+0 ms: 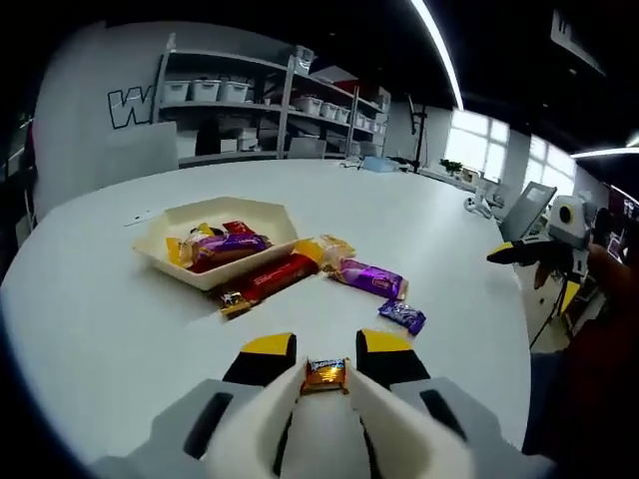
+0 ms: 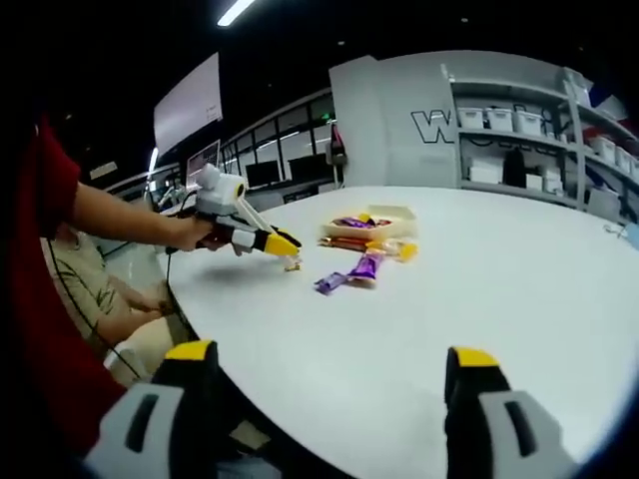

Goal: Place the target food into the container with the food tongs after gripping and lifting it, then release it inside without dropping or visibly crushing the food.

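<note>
Left gripper [image 1: 325, 371] clamps a small orange-wrapped candy [image 1: 325, 374] above the white table [image 1: 110, 319].

Its yellow-tipped jaws are closed on the wrapper, well short of the cream tray [image 1: 262, 215], which holds a purple bar [image 1: 225, 246] and other snacks. A red bar [image 1: 272, 280] leans on the tray's rim; two purple candies [image 1: 371, 278] lie beside it. The right gripper [image 2: 324, 364] hangs with jaws spread wide, empty, near the table's edge.
</note>
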Demonstrator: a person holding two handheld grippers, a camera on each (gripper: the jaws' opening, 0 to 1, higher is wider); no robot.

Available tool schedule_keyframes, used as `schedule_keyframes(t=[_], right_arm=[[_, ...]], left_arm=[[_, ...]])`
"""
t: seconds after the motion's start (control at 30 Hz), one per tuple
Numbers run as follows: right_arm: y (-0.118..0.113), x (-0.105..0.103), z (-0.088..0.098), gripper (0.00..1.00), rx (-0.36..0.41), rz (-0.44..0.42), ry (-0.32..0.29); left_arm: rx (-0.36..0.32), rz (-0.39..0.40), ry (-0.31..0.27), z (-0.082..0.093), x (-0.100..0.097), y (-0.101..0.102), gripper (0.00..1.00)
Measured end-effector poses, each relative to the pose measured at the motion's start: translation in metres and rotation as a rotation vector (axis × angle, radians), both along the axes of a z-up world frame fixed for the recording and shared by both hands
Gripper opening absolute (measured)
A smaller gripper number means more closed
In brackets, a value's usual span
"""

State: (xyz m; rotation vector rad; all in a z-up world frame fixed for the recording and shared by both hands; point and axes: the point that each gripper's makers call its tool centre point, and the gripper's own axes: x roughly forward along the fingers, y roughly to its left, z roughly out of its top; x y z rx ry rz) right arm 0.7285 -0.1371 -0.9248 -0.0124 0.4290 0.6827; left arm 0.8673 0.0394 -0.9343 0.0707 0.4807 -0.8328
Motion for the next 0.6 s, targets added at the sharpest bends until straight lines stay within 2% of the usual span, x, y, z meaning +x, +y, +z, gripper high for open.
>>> schedule_keyframes(t=[0.07, 0.13, 0.23, 0.33, 0.4, 0.47, 0.6], right_arm=[[0.000, 0.000, 0.000, 0.93, 0.000, 0.001, 0.001], [0.000, 0.000, -0.003, 0.93, -0.012, 0.004, 0.005], [0.000, -0.001, -0.005, 0.93, -0.014, 0.006, 0.010], [0.001, -0.001, -0.003, 0.93, -0.009, 0.007, 0.009], [0.001, -0.001, -0.002, 0.93, -0.006, 0.006, 0.006], [0.000, 0.000, -0.001, 0.94, -0.005, 0.005, 0.001], [0.000, 0.001, 0.002, 0.95, -0.002, 0.001, -0.010]], left_arm=[[0.014, 0.005, -0.007, 0.001, 0.000, -0.001, 0.21], [-0.007, 0.017, 0.026, 0.001, 0.001, -0.001, 0.21], [-0.005, 0.017, 0.021, 0.003, 0.002, -0.001, 0.22], [-0.021, 0.007, 0.023, 0.013, 0.003, -0.002, 0.21], [-0.002, -0.013, -0.011, 0.018, 0.005, -0.003, 0.21], [-0.008, -0.011, -0.002, 0.021, 0.008, -0.004, 0.22], [-0.015, -0.013, -0.019, 0.032, 0.017, -0.005, 0.22]])
